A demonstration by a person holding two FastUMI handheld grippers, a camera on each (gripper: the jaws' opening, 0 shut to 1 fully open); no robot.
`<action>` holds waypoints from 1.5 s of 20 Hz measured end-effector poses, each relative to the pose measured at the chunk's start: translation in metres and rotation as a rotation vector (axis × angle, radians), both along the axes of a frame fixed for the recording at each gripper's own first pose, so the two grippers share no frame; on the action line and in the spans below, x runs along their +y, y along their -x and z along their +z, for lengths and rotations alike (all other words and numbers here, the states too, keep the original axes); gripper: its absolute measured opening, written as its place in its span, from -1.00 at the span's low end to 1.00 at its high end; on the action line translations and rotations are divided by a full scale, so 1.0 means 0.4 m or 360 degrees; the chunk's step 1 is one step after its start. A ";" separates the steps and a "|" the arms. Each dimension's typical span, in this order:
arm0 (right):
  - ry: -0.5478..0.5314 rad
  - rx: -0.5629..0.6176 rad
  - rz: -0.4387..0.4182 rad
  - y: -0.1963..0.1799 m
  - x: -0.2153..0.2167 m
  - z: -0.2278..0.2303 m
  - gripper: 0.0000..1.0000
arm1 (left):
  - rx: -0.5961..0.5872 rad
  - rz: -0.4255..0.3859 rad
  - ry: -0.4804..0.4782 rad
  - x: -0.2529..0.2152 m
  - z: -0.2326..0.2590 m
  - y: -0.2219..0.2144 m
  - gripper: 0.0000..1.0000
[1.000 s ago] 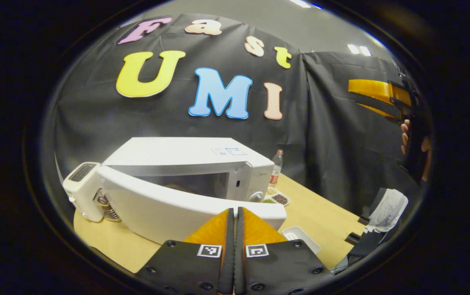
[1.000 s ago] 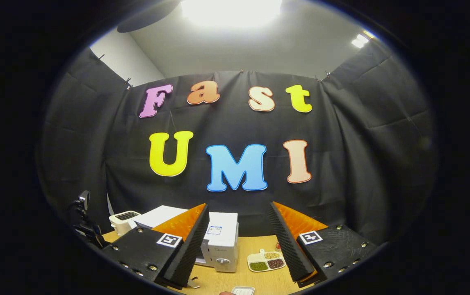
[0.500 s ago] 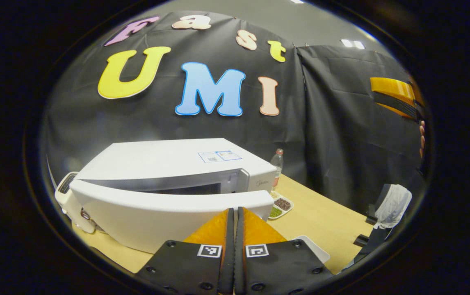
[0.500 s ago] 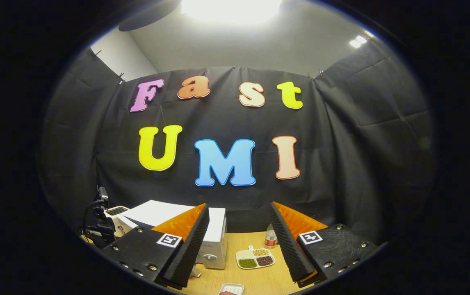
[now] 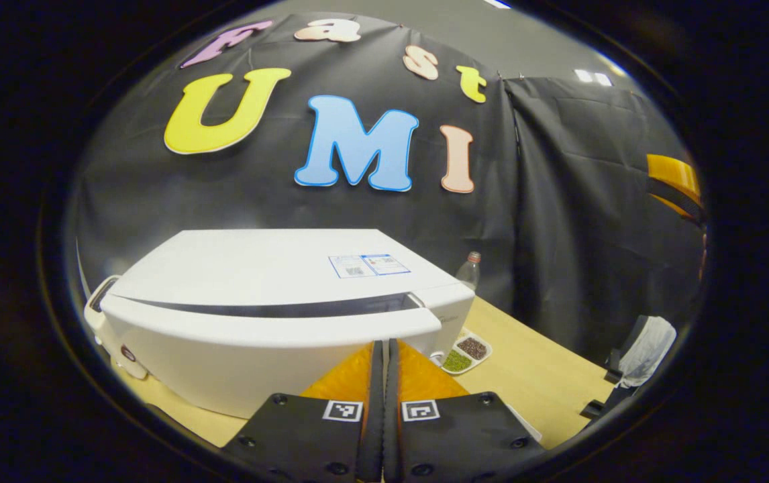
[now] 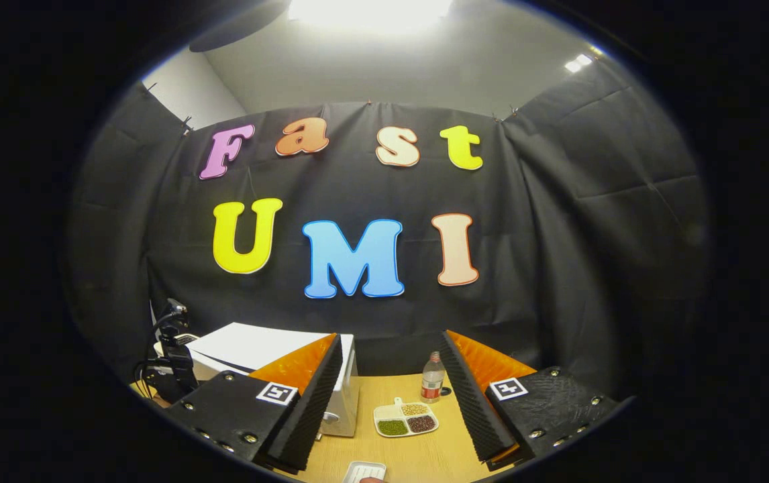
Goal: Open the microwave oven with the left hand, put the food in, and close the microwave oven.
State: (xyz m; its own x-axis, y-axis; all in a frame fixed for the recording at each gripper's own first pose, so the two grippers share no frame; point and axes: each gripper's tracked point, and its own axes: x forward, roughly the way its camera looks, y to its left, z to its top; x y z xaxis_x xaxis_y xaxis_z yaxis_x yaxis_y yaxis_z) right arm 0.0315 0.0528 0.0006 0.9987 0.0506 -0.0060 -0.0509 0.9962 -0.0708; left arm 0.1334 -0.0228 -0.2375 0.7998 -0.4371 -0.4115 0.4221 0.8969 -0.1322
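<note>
The white microwave (image 5: 277,268) stands on the wooden table, its door (image 5: 250,352) swung almost to, with a thin dark slit left along its top edge. My left gripper (image 5: 382,345) is shut with nothing between its fingers, and its tips rest against the front of the door near its right end. In the right gripper view the microwave (image 6: 257,345) sits low on the left, partly behind a finger. My right gripper (image 6: 390,335) hangs open and empty above the table, well back from the microwave. It also appears at the far right of the left gripper view (image 5: 676,184).
Right of the microwave lie a sectioned dish of beans (image 6: 406,421) and a plastic bottle (image 6: 432,379). A small white tray (image 6: 364,471) sits at the table's near edge. A white toaster (image 5: 99,308) stands left of the microwave. A white cloth (image 5: 649,342) hangs at the right.
The microwave door has swung from well ajar to nearly closed, with my shut left gripper following it in. The right gripper stayed open and drifted slightly right.
</note>
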 end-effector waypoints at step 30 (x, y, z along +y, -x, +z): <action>0.0060 -0.0002 -0.0031 -0.010 -0.048 -0.003 0.77 | 0.0032 0.0155 0.0007 -0.012 -0.048 -0.063 -0.86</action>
